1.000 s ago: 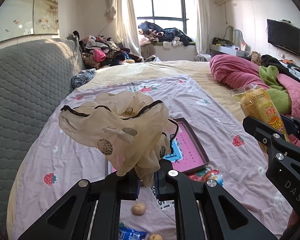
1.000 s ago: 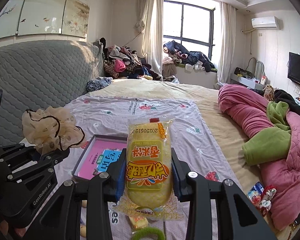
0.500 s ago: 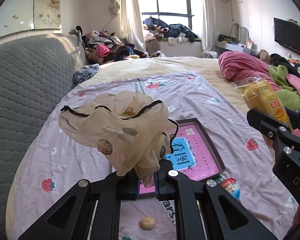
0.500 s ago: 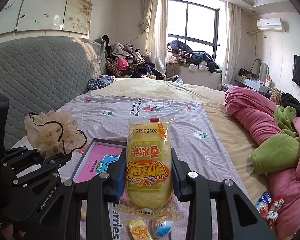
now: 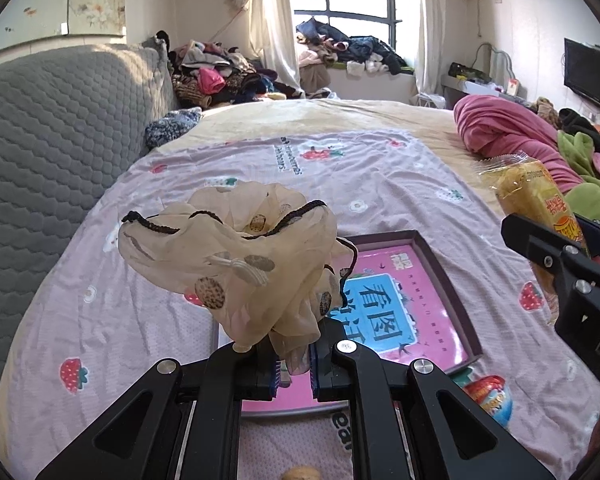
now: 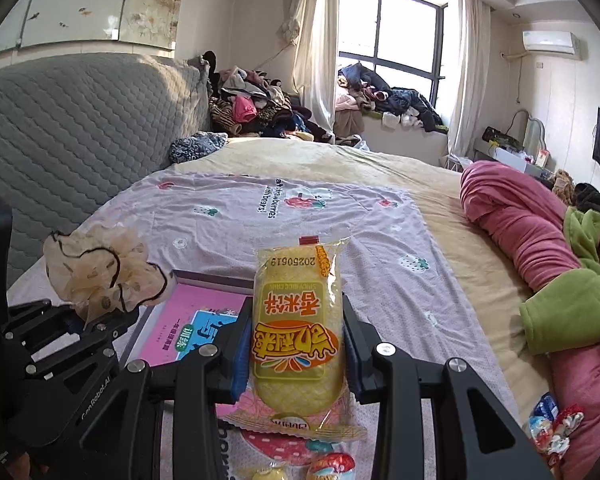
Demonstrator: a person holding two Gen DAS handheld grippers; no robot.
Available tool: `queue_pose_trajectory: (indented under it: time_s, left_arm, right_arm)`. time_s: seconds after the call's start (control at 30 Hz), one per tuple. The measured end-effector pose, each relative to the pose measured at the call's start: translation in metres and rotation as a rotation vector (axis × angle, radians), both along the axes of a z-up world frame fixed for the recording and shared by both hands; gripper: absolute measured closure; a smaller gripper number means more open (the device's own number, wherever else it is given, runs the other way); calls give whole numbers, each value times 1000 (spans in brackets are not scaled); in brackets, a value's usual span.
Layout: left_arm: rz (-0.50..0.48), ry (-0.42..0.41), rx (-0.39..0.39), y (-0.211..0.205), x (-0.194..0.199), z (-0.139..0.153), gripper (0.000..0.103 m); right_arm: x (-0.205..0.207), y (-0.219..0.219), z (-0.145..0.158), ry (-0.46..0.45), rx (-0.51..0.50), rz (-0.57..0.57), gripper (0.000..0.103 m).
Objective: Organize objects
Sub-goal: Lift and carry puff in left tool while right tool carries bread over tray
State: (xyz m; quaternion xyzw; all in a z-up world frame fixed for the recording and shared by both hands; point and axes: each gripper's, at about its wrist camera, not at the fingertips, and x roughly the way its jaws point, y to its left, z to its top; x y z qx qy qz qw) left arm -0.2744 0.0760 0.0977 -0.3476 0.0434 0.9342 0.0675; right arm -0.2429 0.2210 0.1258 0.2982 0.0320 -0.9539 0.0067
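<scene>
My left gripper (image 5: 294, 364) is shut on a beige chiffon scrunchie (image 5: 236, 268) with black trim, which puffs up above the jaws. Right below and beyond it lies a shallow dark-rimmed tray (image 5: 444, 276) with a pink printed bottom. My right gripper (image 6: 296, 344) is shut on a yellow snack packet (image 6: 296, 320) held upright. In the right wrist view the scrunchie (image 6: 100, 276) and left gripper (image 6: 80, 320) hang at the left over the tray's (image 6: 212, 278) near corner. The snack packet (image 5: 536, 200) and right gripper (image 5: 560, 256) show at the right edge of the left wrist view.
Small wrapped sweets (image 6: 332, 466) lie on the strawberry-print sheet (image 5: 340, 176) near the tray, one foil ball (image 5: 488, 396) by its corner. A grey quilted headboard (image 5: 60, 128) rises on the left. Pink and green blankets (image 6: 540, 248) are heaped on the right.
Both grippers have moved forward and down over the bed with their loads. The tray has come closer beneath them and now fills more of both views.
</scene>
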Motion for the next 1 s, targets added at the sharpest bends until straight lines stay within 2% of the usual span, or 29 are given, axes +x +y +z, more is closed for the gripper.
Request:
queue_pose_trajectory:
  time_s: [0.43, 0.67, 1.0]
  left_arm:
    - [7, -70, 8, -7, -49, -38, 91]
    - [11, -137, 24, -15, -84, -66, 90]
    - [-3, -235, 44, 1, -132, -105, 90]
  right_arm:
    - [-56, 6, -47, -118, -45, 39, 65]
    - [-87, -4, -81, -204, -18, 60, 65]
    - [-145, 7, -130, -334, -9, 38, 65]
